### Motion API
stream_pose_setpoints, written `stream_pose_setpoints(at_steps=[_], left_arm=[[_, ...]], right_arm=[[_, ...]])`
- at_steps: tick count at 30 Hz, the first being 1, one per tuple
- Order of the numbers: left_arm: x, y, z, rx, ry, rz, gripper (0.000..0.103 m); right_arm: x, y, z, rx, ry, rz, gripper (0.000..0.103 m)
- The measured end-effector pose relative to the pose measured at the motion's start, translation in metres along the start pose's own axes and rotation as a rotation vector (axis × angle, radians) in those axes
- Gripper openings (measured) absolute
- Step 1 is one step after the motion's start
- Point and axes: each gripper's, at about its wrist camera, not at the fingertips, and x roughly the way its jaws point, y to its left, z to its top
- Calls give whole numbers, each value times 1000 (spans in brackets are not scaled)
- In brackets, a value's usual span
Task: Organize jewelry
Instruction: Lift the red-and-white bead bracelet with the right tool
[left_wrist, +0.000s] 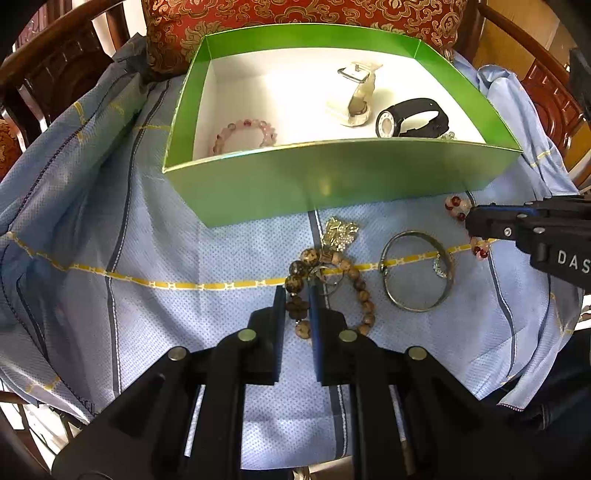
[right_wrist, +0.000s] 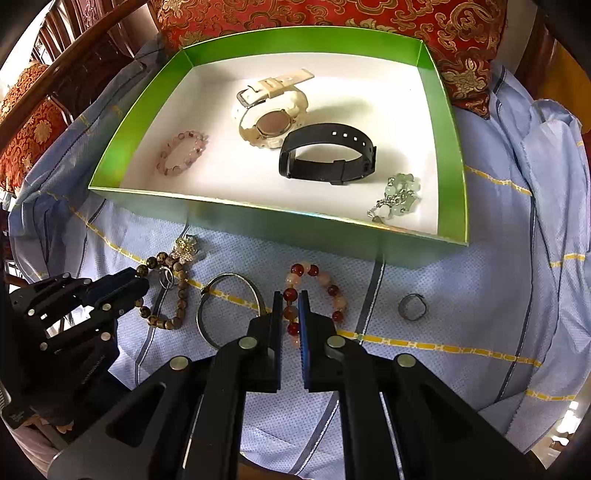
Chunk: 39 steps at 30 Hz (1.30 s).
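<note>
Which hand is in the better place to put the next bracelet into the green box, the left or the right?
Probably the right. The right gripper is shut on the red bead bracelet, close to the green box. The left gripper is shut on the brown bead bracelet, slightly farther from the box wall.

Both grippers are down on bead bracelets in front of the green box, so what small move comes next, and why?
Probably lift both straight up. The left gripper has its jaws closed on the brown bead bracelet, the right gripper on the red bead bracelet, and both bracelets lie on the cloth before the green box.
</note>
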Motion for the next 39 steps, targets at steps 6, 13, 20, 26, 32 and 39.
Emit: stream_pose_setpoints(at_steps=[6, 13, 20, 26, 32, 39], left_arm=[[11, 5, -2, -18, 53, 46, 13], [14, 3, 1, -6, 62, 58, 13], [14, 4, 1, 0, 63, 67, 15], [15, 3, 1, 0, 61, 83, 23], [14, 5, 0, 2, 61, 90, 25], [15, 5, 0, 6, 60, 99, 31]], right_arm=[[3, 2, 1, -7, 4, -15, 8], [11, 6, 0, -22, 20, -33, 8], [15, 5, 0, -23, 30, -42, 8], [18, 7, 0, -35, 37, -46, 8], [20, 9, 0, -41, 38, -48, 8], [26, 8, -2, -45, 48, -56, 8]])
